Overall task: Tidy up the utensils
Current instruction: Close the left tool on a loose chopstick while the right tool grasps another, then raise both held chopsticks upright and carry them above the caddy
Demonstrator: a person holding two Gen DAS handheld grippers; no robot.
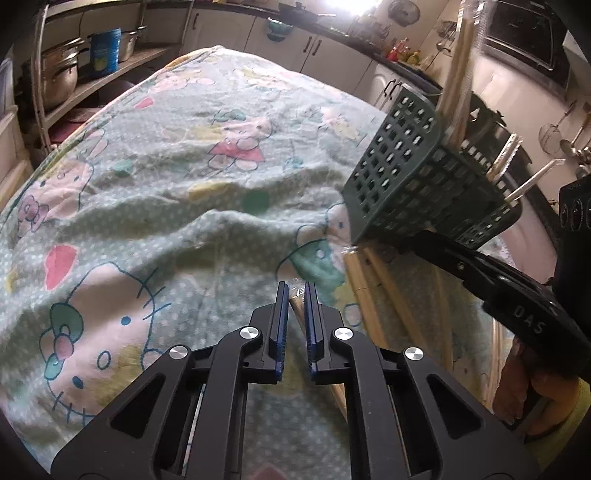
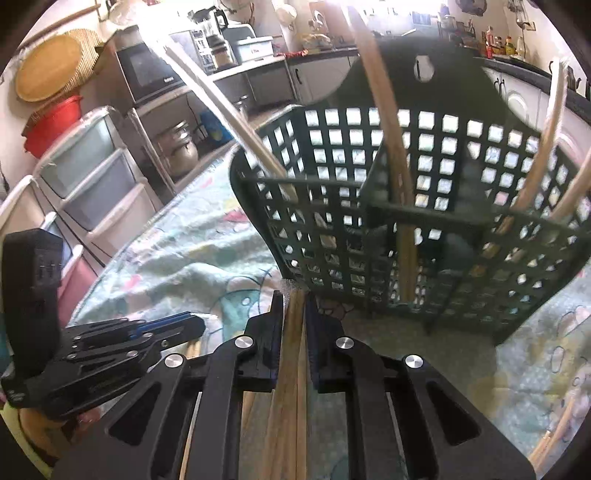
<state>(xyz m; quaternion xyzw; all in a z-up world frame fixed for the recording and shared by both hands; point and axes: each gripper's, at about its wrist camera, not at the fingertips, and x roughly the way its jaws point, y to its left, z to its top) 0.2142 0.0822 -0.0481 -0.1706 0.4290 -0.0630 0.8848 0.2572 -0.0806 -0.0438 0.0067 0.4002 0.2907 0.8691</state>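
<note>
Left wrist view showed the left gripper point(image 1: 296, 291) pinched onto wrapped wooden chopsticks point(image 1: 300, 314) lying on the cartoon-cat cloth point(image 1: 155, 173). The dark green basket point(image 1: 402, 173) stood nearby with chopsticks poking out.

Right wrist view showed the right gripper point(image 2: 294, 299) squeezing a chopstick bundle point(image 2: 291, 354) just before the basket point(image 2: 424, 206), whose separate sections held upright chopsticks point(image 2: 400, 206).

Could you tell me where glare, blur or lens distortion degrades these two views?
Left wrist view: a window blows out at top centre, the fisheye bows the patterned cloth into a dome, and the green basket is slightly smeared. Right wrist view: backlight washes out the upper edge and shines through the basket, the chopsticks leaning in it are blurred, and dark vignetting fills the corners.
</note>
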